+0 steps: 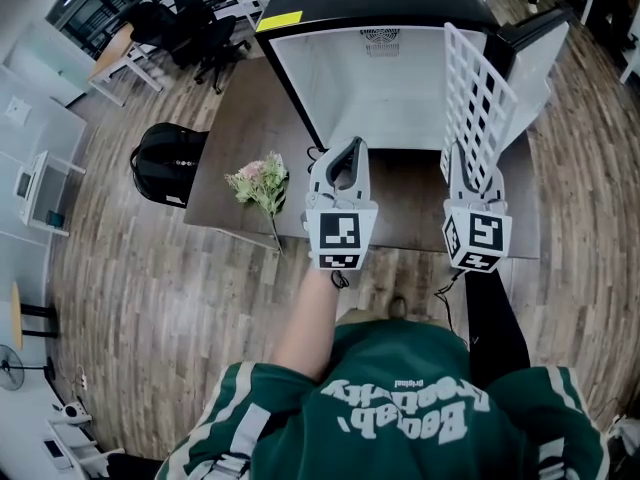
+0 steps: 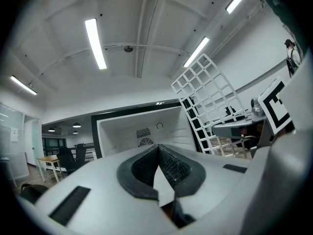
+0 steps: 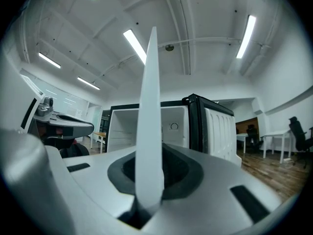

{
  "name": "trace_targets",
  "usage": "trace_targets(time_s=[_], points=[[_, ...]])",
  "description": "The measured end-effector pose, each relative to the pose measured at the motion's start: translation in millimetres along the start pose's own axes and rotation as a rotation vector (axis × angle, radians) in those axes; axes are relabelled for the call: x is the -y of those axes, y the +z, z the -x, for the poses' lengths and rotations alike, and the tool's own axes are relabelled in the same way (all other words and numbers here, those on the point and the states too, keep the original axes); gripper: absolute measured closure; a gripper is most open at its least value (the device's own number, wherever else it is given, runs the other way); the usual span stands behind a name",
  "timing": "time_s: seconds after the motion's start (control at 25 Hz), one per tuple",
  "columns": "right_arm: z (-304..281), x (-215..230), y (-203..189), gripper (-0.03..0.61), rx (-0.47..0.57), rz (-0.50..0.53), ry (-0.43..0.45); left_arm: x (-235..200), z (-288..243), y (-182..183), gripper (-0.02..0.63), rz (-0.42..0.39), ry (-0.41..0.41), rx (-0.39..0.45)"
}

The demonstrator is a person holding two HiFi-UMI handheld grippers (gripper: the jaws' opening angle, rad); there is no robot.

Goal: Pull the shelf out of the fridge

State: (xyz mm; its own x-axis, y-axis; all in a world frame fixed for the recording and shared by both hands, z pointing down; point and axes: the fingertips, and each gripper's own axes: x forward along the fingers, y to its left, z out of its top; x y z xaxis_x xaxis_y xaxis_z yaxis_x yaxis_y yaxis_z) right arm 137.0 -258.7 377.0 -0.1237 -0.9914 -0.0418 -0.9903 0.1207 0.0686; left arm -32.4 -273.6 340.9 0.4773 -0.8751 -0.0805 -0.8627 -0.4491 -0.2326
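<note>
One shelf (image 1: 478,93) edge pinched by right hand-held gripper (image 1: 470,173); left hand-held gripper (image 1: 347,153) pressed together, empty.

- Green sweatshirt (image 1: 400,408): large white script lettering across the chest, seen upside down, with a small word under it. Neither reads reliably.
- Yellow sticker (image 1: 279,20) on top edge of fridge (image 1: 380,78): any print too small to read.
- Left marker cube (image 1: 339,236), right marker cube (image 1: 477,240): black-and-white square code patterns, no letters or numbers.
</note>
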Motion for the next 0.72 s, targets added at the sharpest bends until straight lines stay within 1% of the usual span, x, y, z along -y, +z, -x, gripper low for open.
trace_targets(time_s=[0.2, 0.36, 0.72], points=[[-0.8, 0.8, -1.7, 0.526, -0.002, -0.015, 0.011, 1.6, -0.9, 0.6, 0.598, 0.002, 0.005, 0.003], [-2.7, -0.4, -6.6, 0.526, -0.011, -0.011, 0.018, 0.7, -1.4, 6.1, 0.598, 0.003, 0.012, 0.032], [0.0, -0.3, -4.3, 0.526, -0.012, 0.000, 0.034, 6.8, 0.5, 7.8, 0.598, -0.005, 0.015, 0.020]])
